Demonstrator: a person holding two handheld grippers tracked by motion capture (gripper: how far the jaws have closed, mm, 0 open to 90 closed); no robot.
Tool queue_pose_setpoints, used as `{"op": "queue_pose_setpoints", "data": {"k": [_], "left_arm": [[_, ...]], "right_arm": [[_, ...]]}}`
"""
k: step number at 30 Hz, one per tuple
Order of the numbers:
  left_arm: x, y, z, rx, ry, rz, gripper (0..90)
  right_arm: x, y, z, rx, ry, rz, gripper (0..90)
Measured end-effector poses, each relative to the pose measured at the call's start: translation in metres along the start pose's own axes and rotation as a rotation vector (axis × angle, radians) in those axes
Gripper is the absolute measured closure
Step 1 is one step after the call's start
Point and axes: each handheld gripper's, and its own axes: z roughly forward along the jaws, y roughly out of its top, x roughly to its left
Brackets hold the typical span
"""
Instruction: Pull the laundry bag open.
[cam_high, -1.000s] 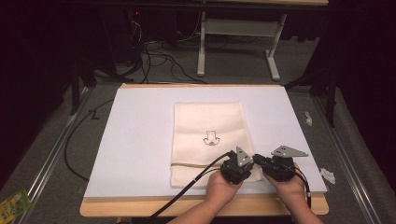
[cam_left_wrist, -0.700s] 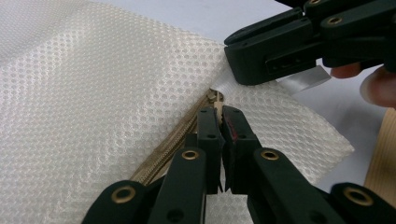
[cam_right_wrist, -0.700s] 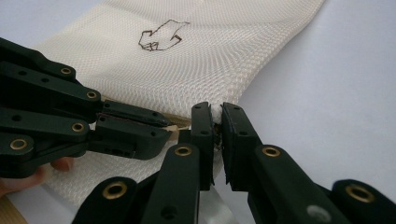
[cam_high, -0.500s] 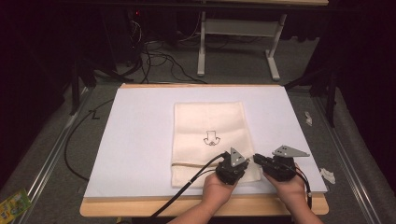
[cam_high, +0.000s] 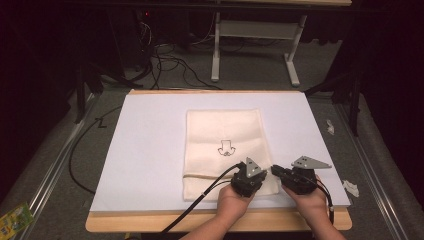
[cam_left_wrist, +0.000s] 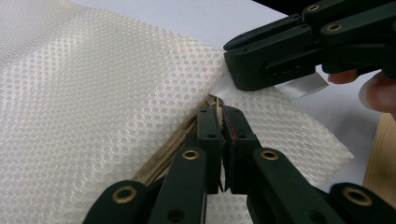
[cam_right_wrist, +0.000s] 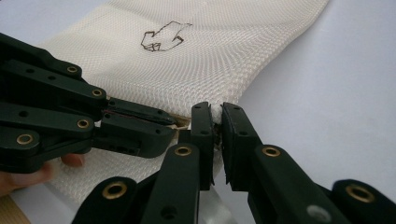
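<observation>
A cream mesh bag (cam_high: 222, 135) with a small black drawing (cam_high: 225, 148) lies flat on the white board (cam_high: 150, 150). A tan zipper (cam_left_wrist: 175, 147) runs across the bag near its front end. My left gripper (cam_left_wrist: 219, 112) is shut on the zipper pull at the zipper's right end. My right gripper (cam_right_wrist: 215, 112) is pinched shut on the bag's edge by a white tab (cam_left_wrist: 301, 86), right beside the left gripper's tips. In the high view both grippers (cam_high: 257, 176) (cam_high: 274, 171) meet at the bag's front right corner, with a hand behind each.
The board rests on a wooden table (cam_high: 150, 224) whose front edge lies just under the hands. Black cables (cam_high: 200, 197) trail off the front left. A white table frame (cam_high: 250, 35) stands behind. Small white scraps (cam_high: 350, 187) lie at the right; a green packet (cam_high: 12, 220) lies low at the left.
</observation>
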Motion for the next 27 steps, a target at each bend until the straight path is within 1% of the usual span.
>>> {"op": "queue_pose_setpoints", "data": {"k": [2,7,9,11,12,13,14,16,18,21,22,23,24,27], "left_arm": [[0.000,-0.001,-0.001,-0.003,0.001,0.003,87.5],[0.001,-0.002,-0.002,0.010,-0.002,0.015,87.5],[0.001,-0.002,-0.005,0.001,-0.003,0.020,87.5],[0.002,-0.001,-0.008,0.005,0.002,0.030,87.6],[0.003,-0.001,-0.009,0.009,0.000,0.037,87.6],[0.004,-0.001,-0.009,0.013,0.003,0.035,87.6],[0.005,-0.002,-0.010,0.014,0.010,0.028,87.6],[0.010,-0.004,-0.013,0.015,0.017,0.020,87.6],[0.014,-0.006,-0.016,0.018,0.023,0.014,87.6],[0.019,-0.009,-0.023,0.028,0.024,0.022,87.6],[0.020,-0.011,-0.028,0.023,0.021,0.030,87.6],[0.021,-0.012,-0.031,0.022,0.014,0.033,87.5],[0.023,-0.012,-0.033,0.022,0.010,0.035,87.5],[0.026,-0.014,-0.038,0.016,0.006,0.026,87.5]], "right_arm": [[0.001,0.000,0.000,0.005,-0.003,-0.004,85.2],[0.003,0.000,0.002,0.032,-0.010,-0.004,85.3],[0.004,0.000,0.002,0.026,-0.014,-0.010,85.4],[0.005,0.001,0.000,0.022,-0.013,-0.013,85.4],[0.006,0.001,0.000,0.020,-0.022,-0.009,85.6],[0.006,0.001,0.000,0.021,-0.029,-0.017,85.6],[0.005,0.001,0.000,0.016,-0.033,-0.016,85.8],[0.001,0.001,-0.002,0.016,-0.061,-0.005,85.8],[-0.006,0.000,-0.004,0.006,-0.060,0.023,85.7],[-0.010,-0.002,-0.005,0.009,-0.055,0.031,85.7],[-0.009,-0.002,-0.005,0.005,-0.051,0.023,85.7],[-0.008,-0.001,-0.006,0.001,-0.037,0.011,85.6],[-0.006,-0.001,-0.006,-0.004,-0.029,0.012,85.6],[-0.002,0.000,-0.006,-0.009,-0.012,-0.001,85.5]]}}
